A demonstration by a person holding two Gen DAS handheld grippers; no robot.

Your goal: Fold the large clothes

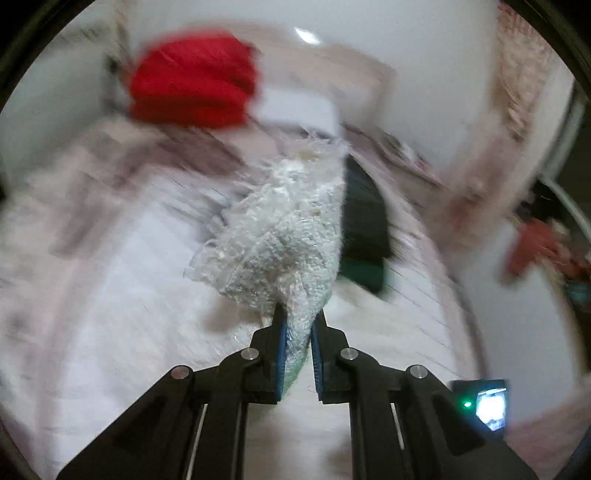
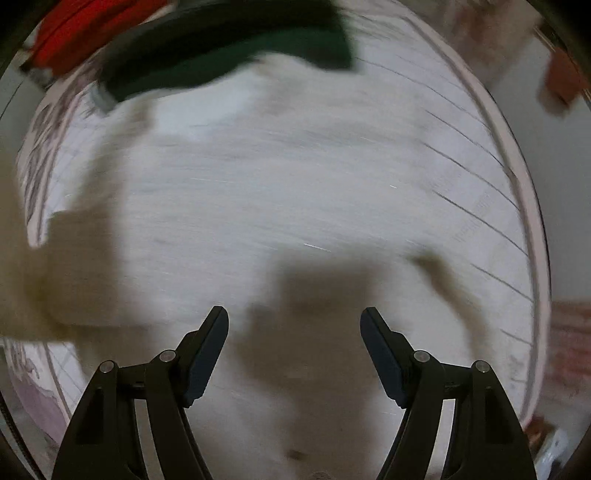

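Note:
My left gripper [image 1: 297,325] is shut on a bunched part of a fluffy white garment [image 1: 284,229], which rises from the jaws up the middle of the blurred left wrist view. In the right wrist view the same white garment [image 2: 266,184] lies spread flat over a bed below me. My right gripper [image 2: 294,321] hangs open above it, pointing straight down, with nothing between its fingers. Its shadow falls on the cloth just ahead of the fingertips.
A dark green folded garment [image 2: 236,40] and a red one [image 2: 77,29] lie at the far end of the bed; both show in the left wrist view too, the green [image 1: 364,229] and the red [image 1: 192,81]. The striped bedsheet's edge [image 2: 517,206] curves along the right.

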